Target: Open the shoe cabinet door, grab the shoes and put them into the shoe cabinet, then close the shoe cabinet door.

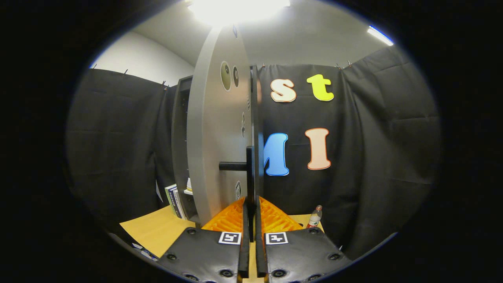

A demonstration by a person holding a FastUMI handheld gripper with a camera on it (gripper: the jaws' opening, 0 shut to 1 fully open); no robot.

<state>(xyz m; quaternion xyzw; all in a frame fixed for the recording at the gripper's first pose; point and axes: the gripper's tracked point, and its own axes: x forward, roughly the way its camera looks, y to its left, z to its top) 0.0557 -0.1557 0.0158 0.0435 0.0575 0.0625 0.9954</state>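
- The fingers (251, 214) are closed right down on the black handle (249, 173) of the grey cabinet door (214, 129), one each side of its upright bar.
- Handle runs vertical, dead ahead of the fingers; door is swung open, edge-on to the handle.
- Left of the door: one open cabinet (181, 137), a few books (175, 200) on the counter (157, 230).
- Right of the door: one bottle (314, 217).
- No shoes spotted.

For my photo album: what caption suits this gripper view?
Gripper pinching the handle of the open cabinet door.
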